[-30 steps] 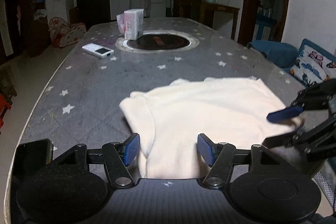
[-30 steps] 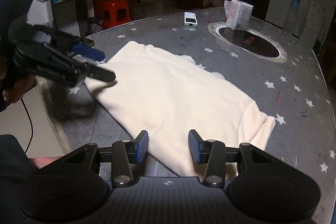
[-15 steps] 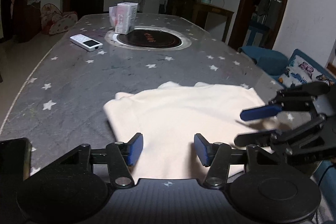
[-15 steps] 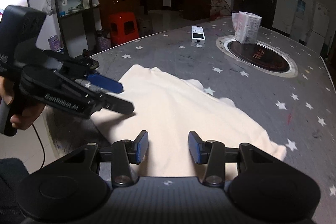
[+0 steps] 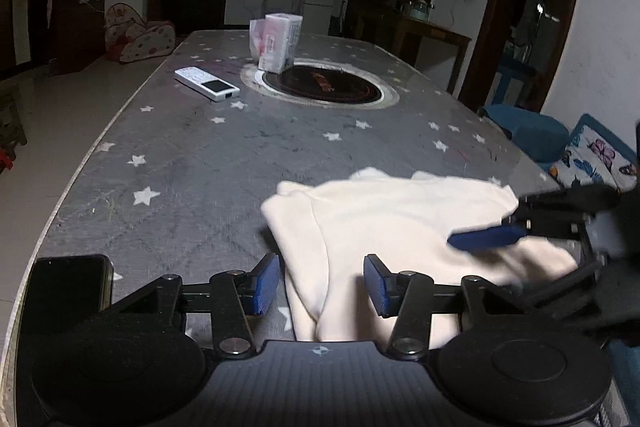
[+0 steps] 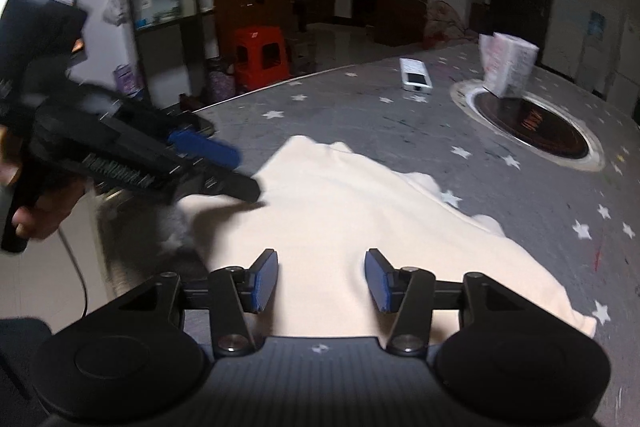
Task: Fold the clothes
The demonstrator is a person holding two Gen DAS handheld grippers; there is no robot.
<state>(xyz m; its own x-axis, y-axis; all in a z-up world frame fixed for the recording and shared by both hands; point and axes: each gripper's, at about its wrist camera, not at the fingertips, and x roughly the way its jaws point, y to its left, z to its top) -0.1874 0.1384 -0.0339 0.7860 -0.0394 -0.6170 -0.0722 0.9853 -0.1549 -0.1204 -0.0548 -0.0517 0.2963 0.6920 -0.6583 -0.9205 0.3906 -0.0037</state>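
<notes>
A cream garment (image 5: 392, 223) lies folded on the grey star-patterned table (image 5: 224, 155); it also shows in the right wrist view (image 6: 352, 227). My left gripper (image 5: 322, 285) is open and empty, hovering over the garment's near left edge. In the right wrist view it (image 6: 244, 173) comes in from the left over the garment's near corner. My right gripper (image 6: 322, 281) is open and empty over the garment's near edge. In the left wrist view it (image 5: 484, 247) hangs over the garment's right side.
A white remote (image 5: 206, 83) and a wrapped tissue pack (image 5: 277, 41) lie by the round inset hotplate (image 5: 326, 89) at mid-table. A black phone (image 5: 66, 289) lies at the near left edge. A red stool (image 6: 262, 57) and sofa cushions (image 5: 596, 159) flank the table.
Both grippers have risen and pulled back from the garment, both open throughout. The left view has swung left, the right gripper now reaches further over the garment. The garment lies still.
</notes>
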